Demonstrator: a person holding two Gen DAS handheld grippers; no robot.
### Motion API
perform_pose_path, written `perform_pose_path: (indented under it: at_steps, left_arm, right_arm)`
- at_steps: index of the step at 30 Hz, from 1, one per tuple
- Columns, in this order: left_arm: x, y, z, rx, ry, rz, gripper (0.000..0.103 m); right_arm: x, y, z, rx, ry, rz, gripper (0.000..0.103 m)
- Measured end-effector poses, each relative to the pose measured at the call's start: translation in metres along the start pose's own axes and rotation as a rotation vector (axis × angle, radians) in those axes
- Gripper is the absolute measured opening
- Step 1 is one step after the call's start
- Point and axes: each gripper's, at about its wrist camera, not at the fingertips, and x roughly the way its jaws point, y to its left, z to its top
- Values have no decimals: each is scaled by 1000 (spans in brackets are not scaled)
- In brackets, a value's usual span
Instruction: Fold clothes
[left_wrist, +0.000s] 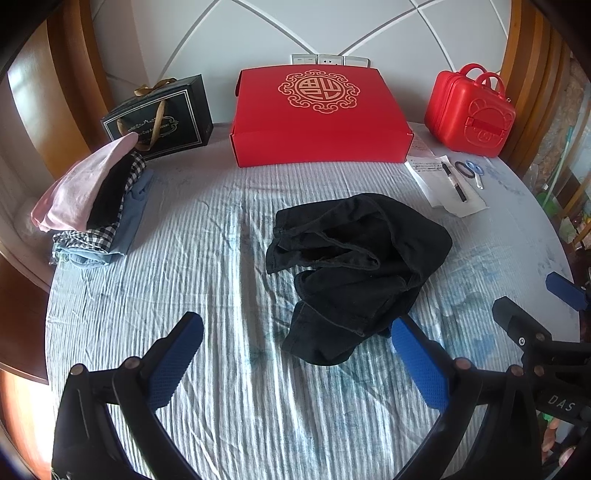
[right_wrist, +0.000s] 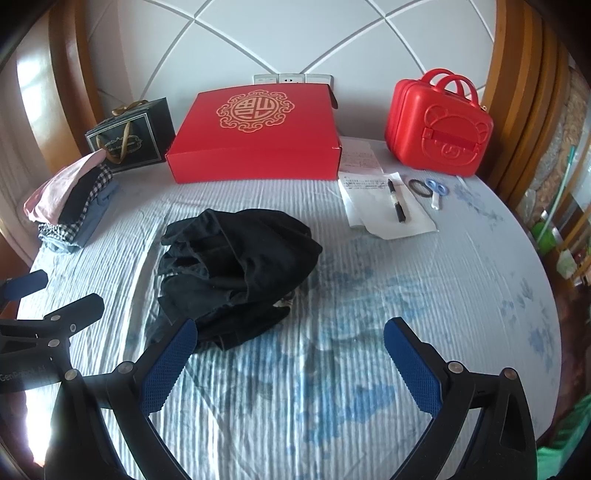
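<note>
A crumpled black garment (left_wrist: 354, 273) lies in a heap on the blue-and-white striped cloth (left_wrist: 207, 266) that covers the round table. It also shows in the right wrist view (right_wrist: 236, 273). My left gripper (left_wrist: 295, 332) is open and empty, just short of the garment's near edge, its right pad close beside the heap. My right gripper (right_wrist: 288, 336) is open and empty, to the right of the garment, its left pad next to the heap's near corner. A stack of folded clothes (left_wrist: 92, 199), pink on top, sits at the table's left edge.
A large red box (left_wrist: 317, 118) stands at the back, a dark gift bag (left_wrist: 162, 118) to its left and a small red case (left_wrist: 469, 114) to its right. Papers with a pen (left_wrist: 454, 181), a hair tie and small scissors (left_wrist: 474, 171) lie at the back right.
</note>
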Motion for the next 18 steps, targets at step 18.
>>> perform_pose_path:
  at_steps: [18]
  left_arm:
    - [31, 22, 5, -46, 25, -61, 103]
  right_arm:
    - [28, -1, 7, 30, 64, 47, 103]
